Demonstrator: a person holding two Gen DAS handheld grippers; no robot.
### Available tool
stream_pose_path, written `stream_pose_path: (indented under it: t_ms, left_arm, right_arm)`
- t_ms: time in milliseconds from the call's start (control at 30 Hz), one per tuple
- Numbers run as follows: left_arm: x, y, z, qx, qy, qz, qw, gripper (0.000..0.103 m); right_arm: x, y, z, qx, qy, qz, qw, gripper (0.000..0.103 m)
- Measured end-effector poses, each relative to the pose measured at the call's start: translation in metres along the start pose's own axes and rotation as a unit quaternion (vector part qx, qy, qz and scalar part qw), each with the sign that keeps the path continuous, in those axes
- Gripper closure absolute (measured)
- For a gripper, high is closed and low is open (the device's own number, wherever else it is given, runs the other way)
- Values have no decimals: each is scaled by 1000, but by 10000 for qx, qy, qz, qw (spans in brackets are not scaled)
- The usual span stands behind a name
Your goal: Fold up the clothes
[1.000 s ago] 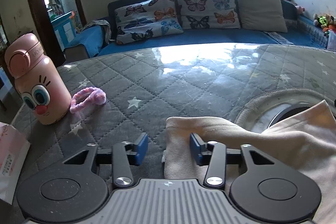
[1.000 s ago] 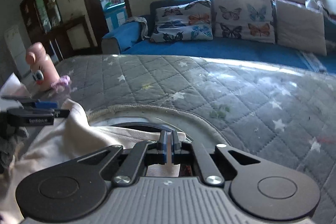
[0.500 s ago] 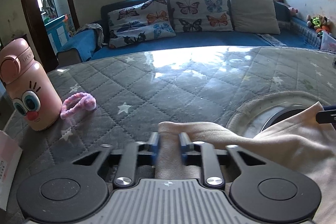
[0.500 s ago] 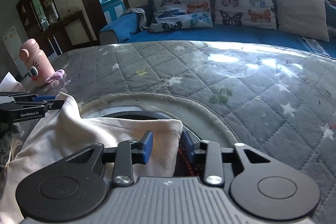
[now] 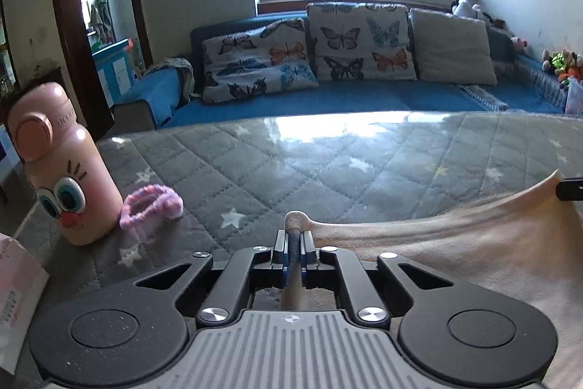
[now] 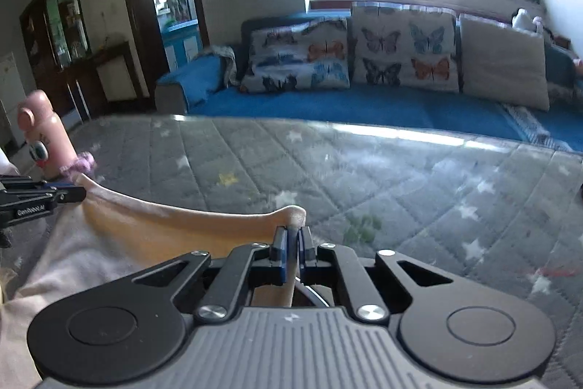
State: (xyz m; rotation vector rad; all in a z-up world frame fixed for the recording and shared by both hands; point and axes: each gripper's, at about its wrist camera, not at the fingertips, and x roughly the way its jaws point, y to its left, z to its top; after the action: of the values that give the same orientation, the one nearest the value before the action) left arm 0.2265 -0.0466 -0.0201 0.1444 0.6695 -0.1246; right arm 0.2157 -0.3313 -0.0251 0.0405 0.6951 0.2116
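Note:
A beige garment (image 5: 455, 254) lies on the grey quilted star cover (image 5: 328, 163), its far edge raised and stretched between both grippers. My left gripper (image 5: 293, 237) is shut on the garment's left corner, a nub of cloth poking out above the pads. In the right wrist view, my right gripper (image 6: 291, 236) has its jaws closing on the other corner of the garment (image 6: 164, 228), and the pads press the cloth. The left gripper (image 6: 73, 194) shows there at the far left, and the right gripper's tip (image 5: 570, 188) at the left view's right edge.
A pink bottle with a cartoon face (image 5: 62, 170) stands at the left of the cover, with a pink fuzzy hair tie (image 5: 151, 205) beside it. A pale box (image 5: 14, 294) sits at the near left. Behind the cover is a blue sofa (image 5: 364, 97) with butterfly cushions.
The left jaws went from open to shut on the garment's corner. The right jaws opened briefly, then closed on the other corner. The garment's edge now hangs taut above the cover.

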Motion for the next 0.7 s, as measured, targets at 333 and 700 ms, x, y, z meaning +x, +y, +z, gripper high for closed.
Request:
stream_pose_path:
  t_ms: [333, 700]
  left_arm:
    - [-26, -2, -10, 194, 43, -112, 9997, 75]
    - [-93, -33, -56, 722, 128, -649, 9952, 46]
  right_arm:
    - [-16, 15, -7, -396, 322, 342, 9981, 77]
    - [-71, 78, -61, -1360, 857, 1241, 9792, 55]
